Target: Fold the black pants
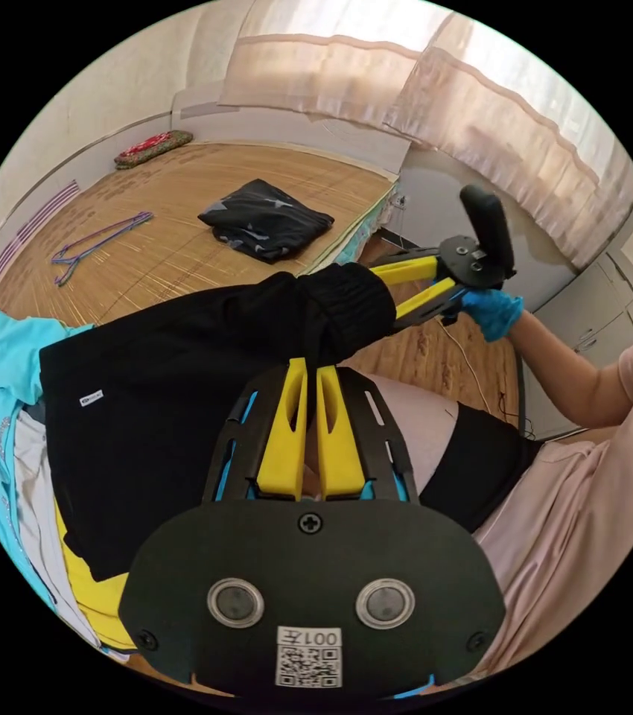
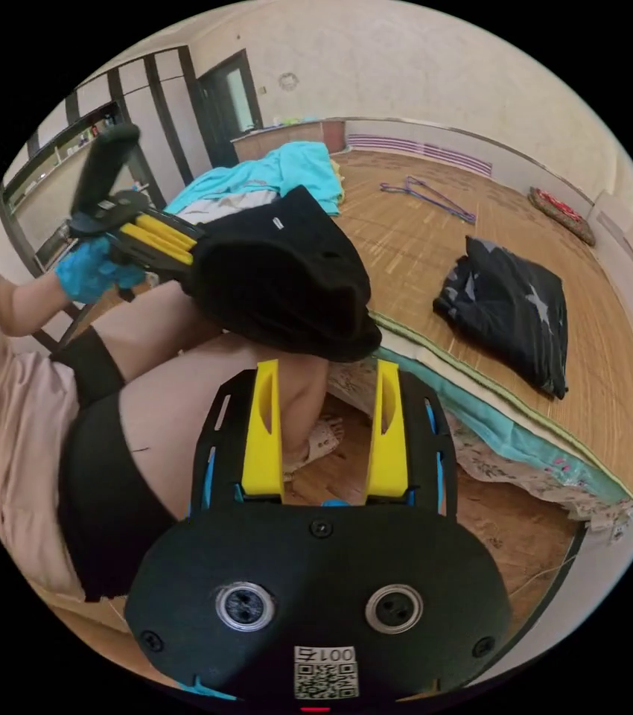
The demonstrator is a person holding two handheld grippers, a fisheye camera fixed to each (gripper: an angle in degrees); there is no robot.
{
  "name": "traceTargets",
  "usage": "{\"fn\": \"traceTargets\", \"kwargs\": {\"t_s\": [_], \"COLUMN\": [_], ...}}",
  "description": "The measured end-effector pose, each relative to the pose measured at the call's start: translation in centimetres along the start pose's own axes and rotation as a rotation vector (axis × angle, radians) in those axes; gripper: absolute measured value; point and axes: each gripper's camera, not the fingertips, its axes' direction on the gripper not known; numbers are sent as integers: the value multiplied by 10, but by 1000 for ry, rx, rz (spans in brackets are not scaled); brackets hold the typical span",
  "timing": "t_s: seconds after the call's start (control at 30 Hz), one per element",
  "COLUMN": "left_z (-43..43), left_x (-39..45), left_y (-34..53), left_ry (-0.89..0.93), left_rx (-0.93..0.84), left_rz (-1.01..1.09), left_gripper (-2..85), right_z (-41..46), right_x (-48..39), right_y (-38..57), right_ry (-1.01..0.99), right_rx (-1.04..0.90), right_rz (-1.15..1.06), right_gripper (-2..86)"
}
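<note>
The black pants [image 1: 182, 372] hang bunched in the air over the bed's edge, with a small white label on them. My left gripper [image 1: 311, 366] is shut on a fold of them near the ribbed end. In the right gripper view the left gripper [image 2: 182, 242], held by a blue-gloved hand [image 2: 86, 272], pinches the pants [image 2: 287, 275] from the left. My right gripper [image 2: 325, 365] is open, its yellow jaws spread just under the hanging fabric. In the left gripper view the right gripper [image 1: 387, 294] reaches the ribbed end with its jaws apart.
A folded black garment with pale stars [image 1: 266, 220] lies on the bamboo mat [image 1: 182, 253] of the bed. Purple hangers [image 1: 97, 242] and a red cushion [image 1: 154, 147] lie farther back. A pile of turquoise, white and yellow clothes [image 1: 4, 372] sits under the pants. The person's bare legs [image 2: 182, 387] are close below.
</note>
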Motion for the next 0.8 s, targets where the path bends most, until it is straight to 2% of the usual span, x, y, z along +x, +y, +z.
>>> {"fn": "traceTargets", "kwargs": {"t_s": [0.27, 0.47, 0.63, 0.8], "left_z": [-27, -53, -54, -40], "left_x": [-22, -48, -69, -71], "left_y": [7, 17, 33, 40], "left_ry": [-13, -56, -33, -1], "left_rx": [61, 117, 88, 32], "left_rz": [-54, -118, -145, -126], "left_gripper": [-15, -15, -13, 13], "right_z": [24, 23, 14, 8], "right_x": [-32, -47, -59, -66], "right_y": [-31, -70, -92, -104], "right_ry": [132, 98, 25, -5], "right_rx": [132, 185, 132, 48], "right_rz": [-50, -186, -345, -383], "right_gripper": [216, 214, 148, 84]}}
